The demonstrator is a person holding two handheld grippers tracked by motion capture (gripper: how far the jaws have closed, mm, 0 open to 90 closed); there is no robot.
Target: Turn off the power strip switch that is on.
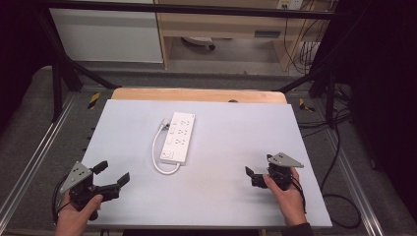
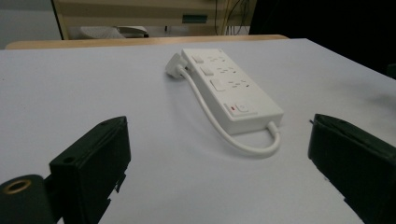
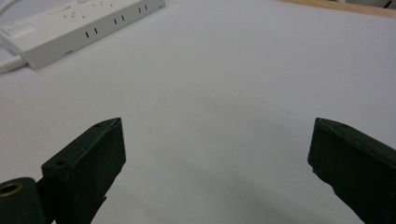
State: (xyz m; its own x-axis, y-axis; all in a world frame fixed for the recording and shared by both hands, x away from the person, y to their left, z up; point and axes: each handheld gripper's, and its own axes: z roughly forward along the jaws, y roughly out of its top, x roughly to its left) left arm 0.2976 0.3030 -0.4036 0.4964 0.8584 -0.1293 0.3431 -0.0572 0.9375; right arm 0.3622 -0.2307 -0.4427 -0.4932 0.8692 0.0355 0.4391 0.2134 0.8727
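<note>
Power strip (image 1: pixel 179 137) lies mid-bench with its long axis running twelve to six, plug (image 1: pixel 165 123) at its top left, roughly one o'clock from the spread, empty left claw (image 1: pixel 110 174) and ten o'clock from the equally spread right claw (image 1: pixel 250 177), neither clearly nearer.

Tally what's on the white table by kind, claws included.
Power strip, white, with its cord looped and plugged into itself: 1
Claws, black, both open and holding nothing: 2 (left claw, right claw)
Total: 3
</note>
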